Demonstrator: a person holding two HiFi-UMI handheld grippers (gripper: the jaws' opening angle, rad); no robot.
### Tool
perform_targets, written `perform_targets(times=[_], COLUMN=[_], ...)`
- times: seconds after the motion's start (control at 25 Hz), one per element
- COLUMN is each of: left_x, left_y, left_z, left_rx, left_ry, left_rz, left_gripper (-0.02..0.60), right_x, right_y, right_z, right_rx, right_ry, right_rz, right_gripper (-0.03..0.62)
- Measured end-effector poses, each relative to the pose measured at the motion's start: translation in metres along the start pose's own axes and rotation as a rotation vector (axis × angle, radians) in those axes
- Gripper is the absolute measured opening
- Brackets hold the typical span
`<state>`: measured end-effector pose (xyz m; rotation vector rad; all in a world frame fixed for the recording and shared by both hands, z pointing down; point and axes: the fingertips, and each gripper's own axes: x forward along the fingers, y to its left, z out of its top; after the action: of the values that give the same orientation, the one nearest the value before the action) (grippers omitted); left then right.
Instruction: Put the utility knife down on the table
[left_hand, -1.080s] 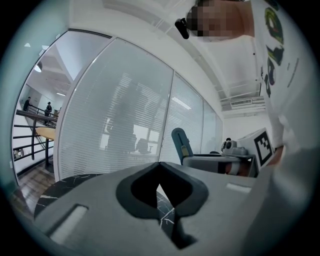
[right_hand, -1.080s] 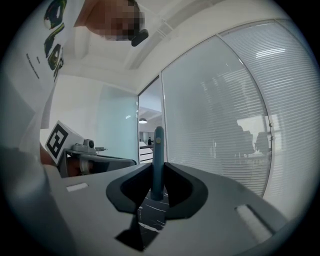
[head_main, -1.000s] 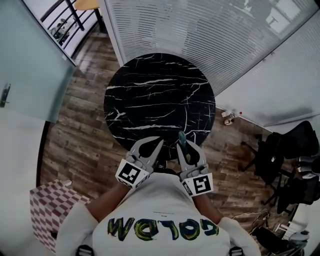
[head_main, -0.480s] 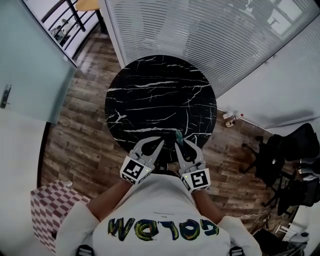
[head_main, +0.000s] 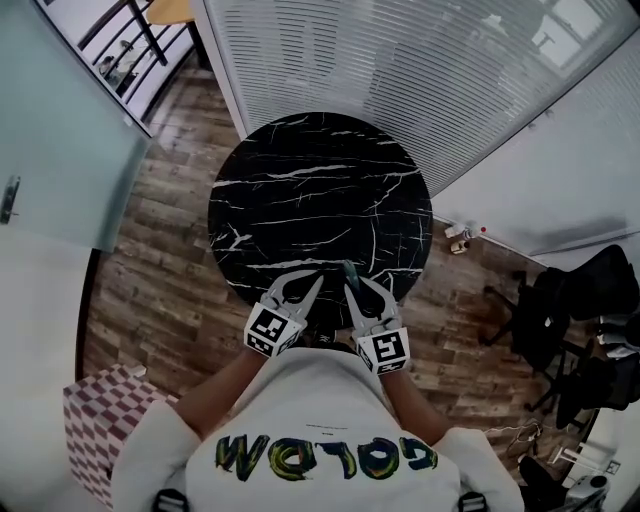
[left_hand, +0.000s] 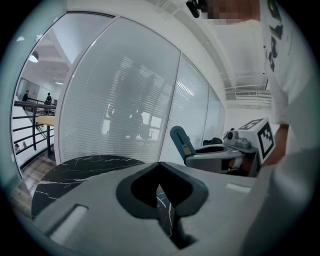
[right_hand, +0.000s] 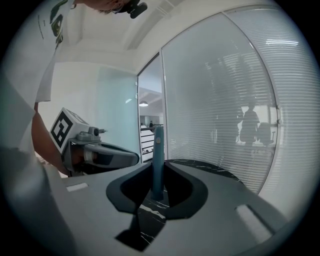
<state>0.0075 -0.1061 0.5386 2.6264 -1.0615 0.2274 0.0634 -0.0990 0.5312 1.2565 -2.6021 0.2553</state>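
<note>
The utility knife (right_hand: 157, 159) is sticking up, teal and slim, out of the right gripper (head_main: 358, 286), whose jaws are clenching its lower end. In the head view the knife (head_main: 349, 270) is showing over the near rim of the table, held clear rather than lying on the top.

The wooden floor (head_main: 150, 280) is spreading out around everything. The round black table (head_main: 320, 190), veined with white, is standing in the middle of it, just ahead of the person. The person's white printed shirt (head_main: 320, 440) is filling the bottom of the head view. The checkered box (head_main: 100, 420) is sitting on the floor at the lower left. The left gripper (head_main: 303, 280) is hovering just beside the right one, its jaws pressing together at the tips and holding nothing.
</note>
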Motion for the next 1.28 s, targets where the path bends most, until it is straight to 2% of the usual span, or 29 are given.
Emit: perform_targets(times=[0.6,1.28], left_x=[0.03,0.056], left_y=[0.011,0.021], left_z=[-0.051,-0.103], left_rx=[-0.009,-0.048], left_ry=[0.087,0.193], left_rz=[-0.047,-0.049], left_gripper=[0.0,0.0], right_x=[0.026,0.049], right_y=[-0.014,-0.019], right_z=[-0.064,-0.129], right_rx=[0.016,0.035], right_ry=[0.129,0.29], right_rz=[0.0,0.033], right_gripper=[0.073,0.073])
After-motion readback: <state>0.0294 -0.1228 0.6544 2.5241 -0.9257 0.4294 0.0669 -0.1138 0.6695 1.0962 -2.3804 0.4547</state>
